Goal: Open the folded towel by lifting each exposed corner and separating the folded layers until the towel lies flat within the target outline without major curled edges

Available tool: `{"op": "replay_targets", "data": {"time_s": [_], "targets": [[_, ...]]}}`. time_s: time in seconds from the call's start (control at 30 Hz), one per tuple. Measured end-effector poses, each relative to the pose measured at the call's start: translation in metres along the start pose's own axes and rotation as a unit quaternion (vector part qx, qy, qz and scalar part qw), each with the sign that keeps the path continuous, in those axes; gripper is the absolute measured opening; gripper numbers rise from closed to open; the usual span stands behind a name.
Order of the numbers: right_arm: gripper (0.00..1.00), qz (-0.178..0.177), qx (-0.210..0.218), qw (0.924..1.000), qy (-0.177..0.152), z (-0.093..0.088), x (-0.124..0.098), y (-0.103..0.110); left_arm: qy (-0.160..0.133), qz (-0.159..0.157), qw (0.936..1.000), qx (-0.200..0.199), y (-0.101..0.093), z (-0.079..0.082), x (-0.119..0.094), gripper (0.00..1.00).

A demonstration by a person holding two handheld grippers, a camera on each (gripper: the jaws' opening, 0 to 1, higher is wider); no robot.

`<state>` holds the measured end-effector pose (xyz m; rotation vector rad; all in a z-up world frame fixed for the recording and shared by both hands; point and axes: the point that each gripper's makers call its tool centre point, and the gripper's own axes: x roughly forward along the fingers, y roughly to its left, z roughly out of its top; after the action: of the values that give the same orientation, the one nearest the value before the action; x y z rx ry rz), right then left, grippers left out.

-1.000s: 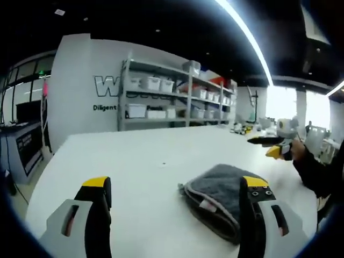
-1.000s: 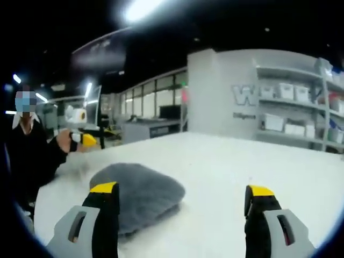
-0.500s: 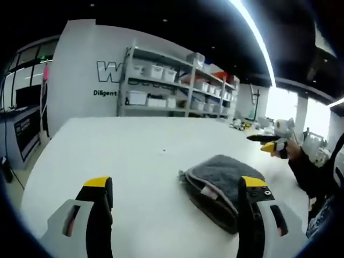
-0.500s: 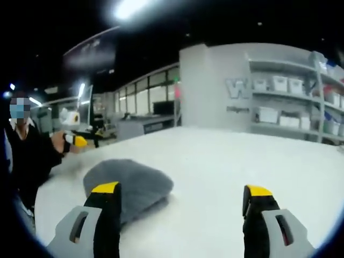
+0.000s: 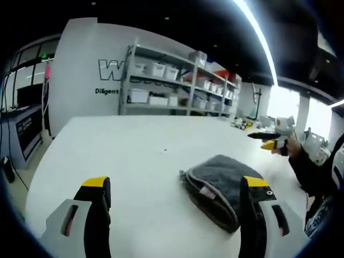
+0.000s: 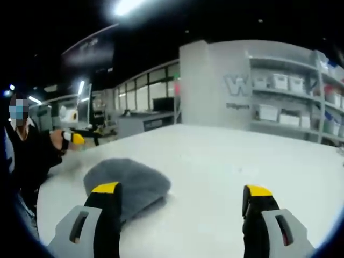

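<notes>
Nothing shifted since before; towel [image 5: 217, 185] folded on table [image 5: 129, 156]. Left gripper [image 5: 174, 215], right gripper [image 6: 180, 215] wide, empty. We pinch top corner only.

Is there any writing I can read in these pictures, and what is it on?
"W": big letter on the grey wall; the shelving hides what follows.
"Diligent": small print beneath it, likewise cut off.
Towel tag: too small to read.
Shelf bins: no legible labels.

One folded grey towel [image 5: 223, 183], two hand-held grippers [image 5: 174, 196]
</notes>
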<state>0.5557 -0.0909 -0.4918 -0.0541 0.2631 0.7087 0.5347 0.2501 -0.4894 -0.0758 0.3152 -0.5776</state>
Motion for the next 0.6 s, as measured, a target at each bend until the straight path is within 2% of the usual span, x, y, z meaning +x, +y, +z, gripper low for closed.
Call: {"op": "replay_targets", "data": {"time_s": [0.17, 0.3, 0.6], "targets": [[1.00, 0.007, 0.000, 0.9999, 0.010, 0.005, 0.003, 0.000, 0.007, 0.016, 0.9997, 0.016, 0.008, 0.002, 0.005, 1.00], [1.00, 0.007, 0.008, 0.9999, 0.000, 0.011, 0.001, 0.000, 0.011, -0.007, 0.9999, -0.001, 0.000, -0.001, 0.009, 1.00], [1.00, 0.000, 0.005, 1.0000, 0.000, 0.013, -0.001, -0.002, 0.017, -0.017, 0.9997, -0.006, -0.004, 0.001, 0.014, 1.00]]}}
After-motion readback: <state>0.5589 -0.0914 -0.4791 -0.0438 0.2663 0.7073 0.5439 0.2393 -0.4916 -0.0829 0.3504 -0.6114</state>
